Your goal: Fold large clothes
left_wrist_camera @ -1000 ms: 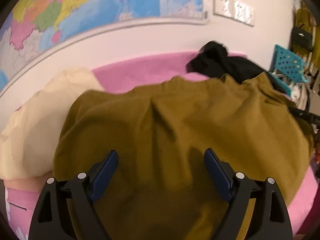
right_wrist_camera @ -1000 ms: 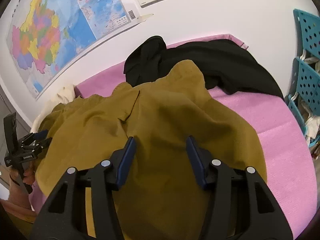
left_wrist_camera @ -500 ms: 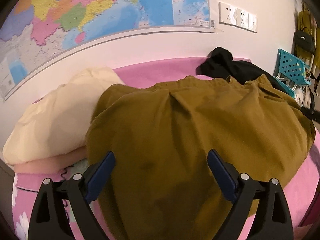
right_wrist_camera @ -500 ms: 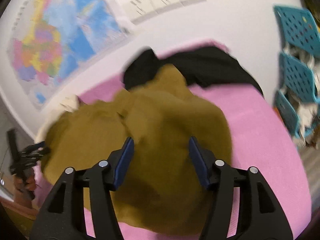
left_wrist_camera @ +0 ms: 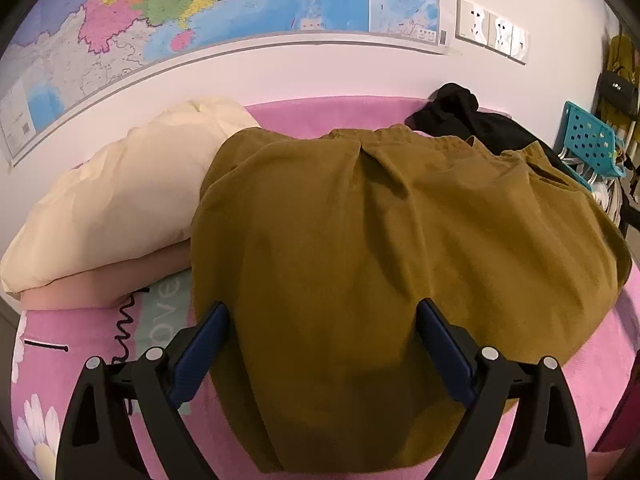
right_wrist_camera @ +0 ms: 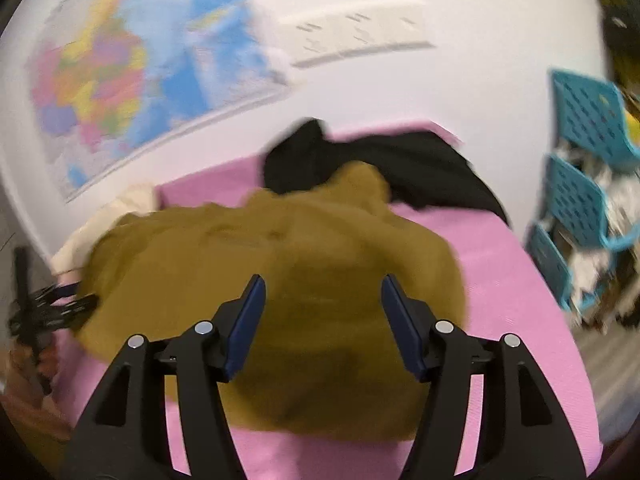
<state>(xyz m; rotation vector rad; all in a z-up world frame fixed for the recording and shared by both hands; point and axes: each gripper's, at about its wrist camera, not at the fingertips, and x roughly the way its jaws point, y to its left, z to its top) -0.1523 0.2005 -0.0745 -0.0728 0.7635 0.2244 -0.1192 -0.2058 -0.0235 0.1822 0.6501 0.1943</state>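
Left wrist view: one olive-brown garment (left_wrist_camera: 392, 248) lies spread in a rumpled mound on the pink bed cover (left_wrist_camera: 592, 364), filling the middle of the picture. The left gripper (left_wrist_camera: 322, 322) hangs over its near edge with both blue pads wide apart, cloth below the gap and neither pad pressing on it. At 10 o'clock from the garment sits one cream pillow (left_wrist_camera: 120, 208), touching the garment's edge. At 1 o'clock lies one black garment (left_wrist_camera: 460, 114), partly tucked under the olive one. One wall map (left_wrist_camera: 192, 20) hangs above, with three wall sockets (left_wrist_camera: 492, 36) in a row to its right. At 3 o'clock one teal perforated basket (left_wrist_camera: 592, 144) shows, its contents too small to tell.

Right wrist view, blurred: the right gripper (right_wrist_camera: 324, 304) has its jaws opening, the olive-brown garment (right_wrist_camera: 280, 264) beneath them and nothing pinched. The black garment (right_wrist_camera: 400, 168) is at 12 o'clock. Three teal baskets (right_wrist_camera: 580, 200) stand stacked at 3 o'clock, holding pale crumpled things I cannot identify. The left gripper (right_wrist_camera: 52, 308) appears at 9 o'clock, beside the garment's edge.
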